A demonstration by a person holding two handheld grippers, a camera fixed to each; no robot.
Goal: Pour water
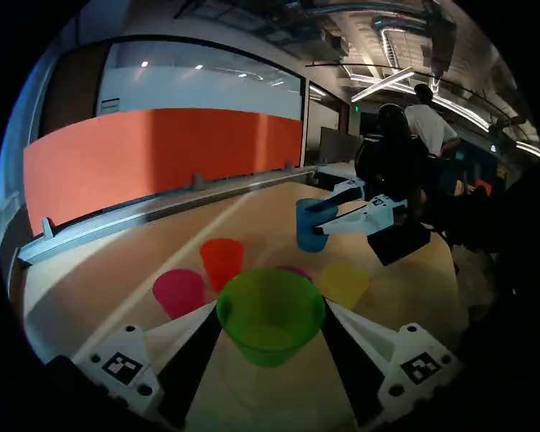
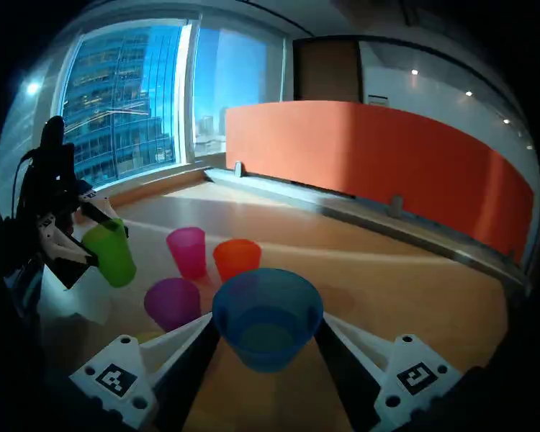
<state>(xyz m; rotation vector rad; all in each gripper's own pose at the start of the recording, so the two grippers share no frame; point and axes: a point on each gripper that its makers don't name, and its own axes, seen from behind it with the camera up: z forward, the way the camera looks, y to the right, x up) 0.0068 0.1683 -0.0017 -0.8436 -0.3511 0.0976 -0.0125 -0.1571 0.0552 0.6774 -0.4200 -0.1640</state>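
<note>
Closely, at bottom centre of the left gripper view, the left hand-held gripper [image 1: 270,309] is clamping the green cup [image 1: 270,331], jaws apart at cup width. At bottom centre of the right gripper view, the right hand-held gripper [image 2: 268,320] is likewise gripping the blue cup [image 2: 268,306]. Beyond, the pink cup [image 1: 178,291], orange cup [image 1: 221,263] and yellow cup [image 1: 343,283] are standing clustered on the counter [image 2: 414,288], which is lying bare up to the orange partition [image 2: 385,151] along its far edge.

Views low, near, roughly opposed, sharing orange cup [image 1: 222,261]
</note>
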